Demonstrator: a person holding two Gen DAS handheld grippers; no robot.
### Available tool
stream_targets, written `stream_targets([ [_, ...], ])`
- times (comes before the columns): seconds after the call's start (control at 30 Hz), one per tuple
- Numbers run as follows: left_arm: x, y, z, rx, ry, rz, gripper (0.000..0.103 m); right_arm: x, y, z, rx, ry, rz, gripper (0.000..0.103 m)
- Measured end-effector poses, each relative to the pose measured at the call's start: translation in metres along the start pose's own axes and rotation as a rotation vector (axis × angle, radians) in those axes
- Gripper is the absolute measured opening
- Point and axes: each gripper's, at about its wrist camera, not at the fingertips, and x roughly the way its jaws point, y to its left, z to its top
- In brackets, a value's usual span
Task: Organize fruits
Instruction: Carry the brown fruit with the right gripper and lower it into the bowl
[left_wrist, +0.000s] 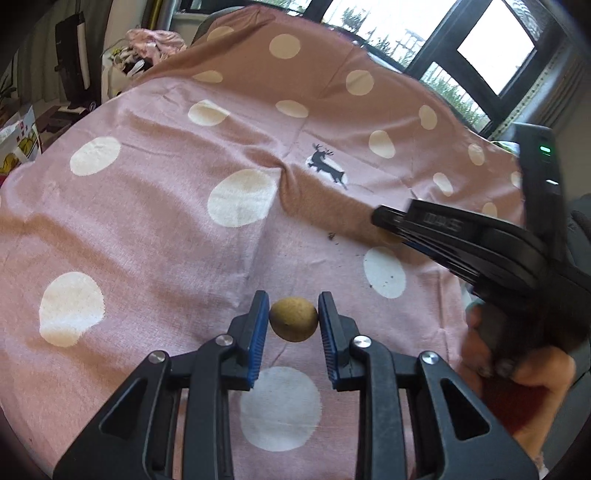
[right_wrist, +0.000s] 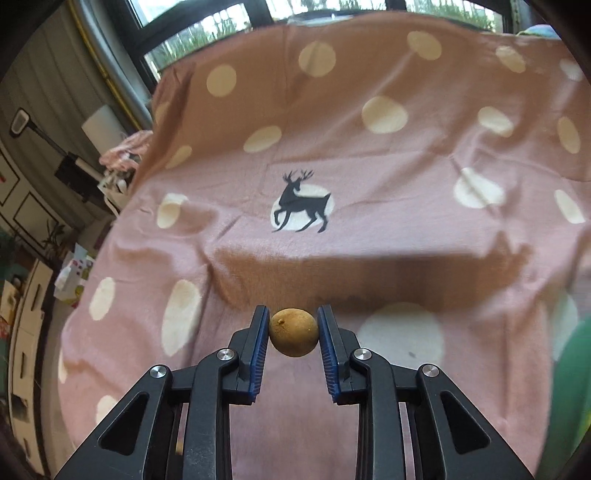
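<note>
The left claw (left_wrist: 293, 320) was closed on a small round brown fruit (left_wrist: 293, 319), its blue pads (left_wrist: 258, 325) pressing either side, and it held the fruit just above the pink cloth (left_wrist: 147, 229) with its pale dots. The right claw (right_wrist: 293, 332) gripped a second brown fruit (right_wrist: 293, 332) in the same way, pinched between its own blue pads (right_wrist: 260, 334) over the cloth's near half. From the left wrist view the right claw (left_wrist: 384, 225) reached in from the right side, low over the cloth, with a bit of brown showing under its tip, and the person's hand (left_wrist: 517, 354) was wrapped around its handle. A black deer print (right_wrist: 301, 201) sat on a pale dot near the middle of the cloth, beyond both claws. Dark specks (left_wrist: 332, 235) lay scattered on the cloth near the right claw's tip. A green object (right_wrist: 570, 376) showed blurred at the right edge of the right wrist view.
</note>
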Motion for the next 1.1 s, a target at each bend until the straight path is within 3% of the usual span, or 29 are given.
stream_targets([
  [0.23, -0.022, -0.042, -0.01, 0.106, -0.067, -0.054, 0.027, -0.102, -0.041, -0.039, 0.097, -0.127, -0.011, 0.028],
  [0.37, -0.029, -0.072, -0.017, 0.172, -0.087, -0.1, 0.027, -0.134, -0.072, -0.061, 0.14, -0.195, -0.057, 0.028],
  [0.63, -0.027, -0.149, -0.026, 0.314, -0.113, -0.181, 0.027, -0.153, -0.129, -0.063, 0.261, -0.248, -0.147, 0.028],
  [0.83, -0.006, -0.201, -0.03, 0.395, -0.078, -0.258, 0.027, -0.169, -0.174, -0.075, 0.368, -0.278, -0.157, 0.028],
  [1.1, 0.024, -0.246, -0.044, 0.468, -0.017, -0.303, 0.027, -0.172, -0.208, -0.087, 0.455, -0.272, -0.165, 0.028],
])
